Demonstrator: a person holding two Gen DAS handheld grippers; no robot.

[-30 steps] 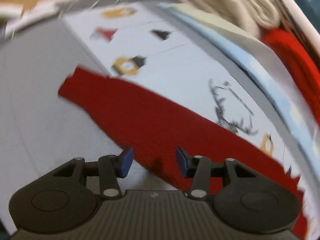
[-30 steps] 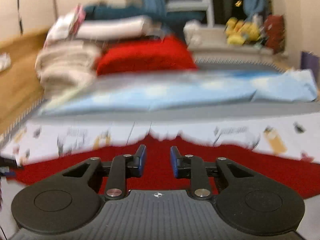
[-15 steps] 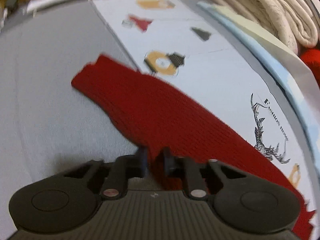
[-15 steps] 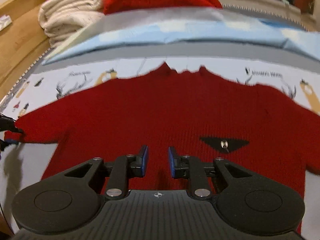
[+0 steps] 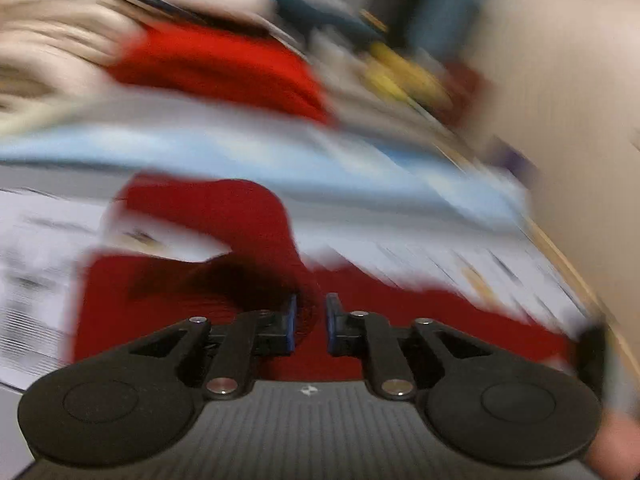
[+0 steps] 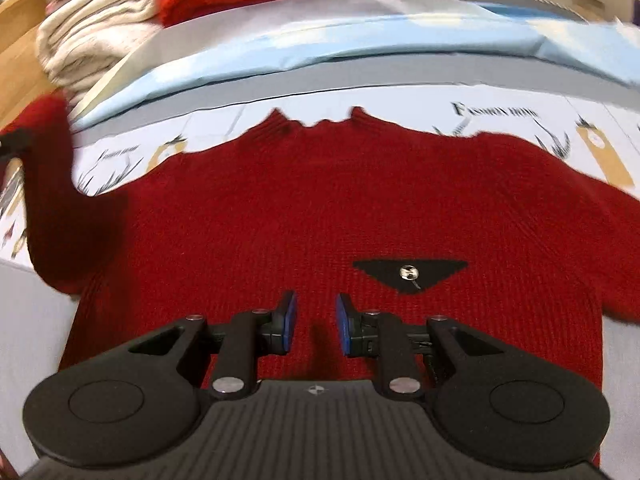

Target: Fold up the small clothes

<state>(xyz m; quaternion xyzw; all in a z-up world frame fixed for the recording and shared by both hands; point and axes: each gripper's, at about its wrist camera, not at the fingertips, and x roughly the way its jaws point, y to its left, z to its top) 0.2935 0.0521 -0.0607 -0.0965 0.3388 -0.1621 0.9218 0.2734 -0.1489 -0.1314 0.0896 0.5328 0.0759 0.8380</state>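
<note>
**Red sweater with one sleeve raised**

Left wrist view, blurred: the left gripper (image 5: 310,322) pinches the sweater sleeve (image 5: 256,232) between its fingers, the jaws easing apart slightly; the sleeve arcs up above the red sweater (image 5: 420,320).

Right wrist view: the right gripper (image 6: 312,328), fingers narrow with nothing between them, hovers over the sweater's chest, which lies flat on a printed sheet (image 6: 520,116).

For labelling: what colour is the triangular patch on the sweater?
Black, on the red sweater; the patch shows best in the right wrist view.

Surface: white printed sheet (image 6: 520,116) over grey bedding (image 6: 36,344)
Upper left of the right wrist view: wooden board (image 6: 20,20)
Right of the left wrist view: beige wall (image 5: 560,60), blurred
</note>
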